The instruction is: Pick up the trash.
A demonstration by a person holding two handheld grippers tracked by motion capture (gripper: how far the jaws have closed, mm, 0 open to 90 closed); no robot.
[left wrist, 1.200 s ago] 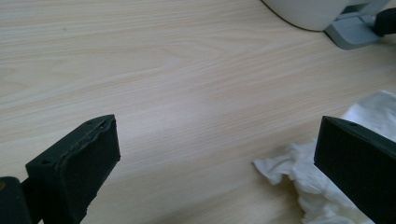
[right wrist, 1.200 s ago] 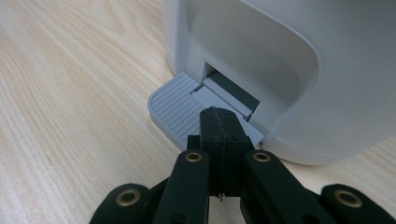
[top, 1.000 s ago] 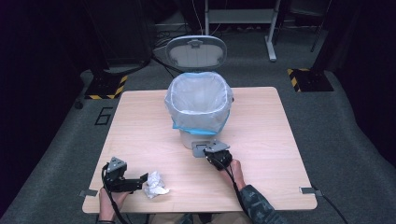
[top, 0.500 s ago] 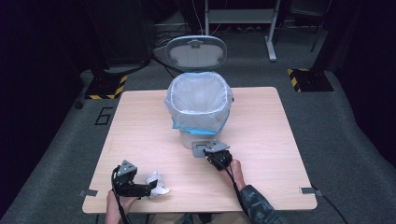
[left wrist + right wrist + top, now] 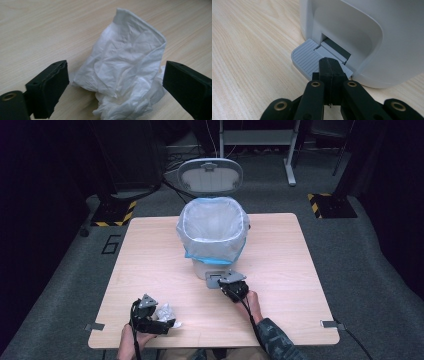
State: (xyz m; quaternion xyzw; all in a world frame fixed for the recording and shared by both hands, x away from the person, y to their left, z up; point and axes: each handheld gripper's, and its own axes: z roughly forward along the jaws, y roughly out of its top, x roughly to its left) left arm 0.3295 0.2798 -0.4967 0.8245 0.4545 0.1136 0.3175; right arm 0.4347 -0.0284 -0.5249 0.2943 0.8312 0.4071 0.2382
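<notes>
Left gripper view: the left gripper [image 5: 113,87] has its two black jaws spread wide, one on each side of a crumpled white tissue wad [image 5: 125,72] that lies on the pale wooden counter [image 5: 37,32]. The jaws flank the wad without clearly pressing it; whether the right-hand jaw touches the paper cannot be told.

In the right gripper view, the right gripper [image 5: 329,67] has its jaws closed flat together with nothing between them. Their tips rest on the ribbed grey foot pedal [image 5: 305,58] that juts from the base of the white plastic pedal bin [image 5: 362,32].

In the high view the bin stands near the middle of the counter, its grey oval lid [image 5: 210,175] tipped up and back. A translucent white liner bag with a blue edge [image 5: 212,232] is folded over the rim; the inside looks pale, and no contents can be made out.

The tissue wad sits close to the near counter edge, left of centre, with the left gripper just beside that edge. The right gripper is nearer the middle, directly in front of the bin. Bare wood lies open to both sides of the bin and behind it, and between the two grippers. Grey carpeted floor [image 5: 370,270] surrounds the counter.
</notes>
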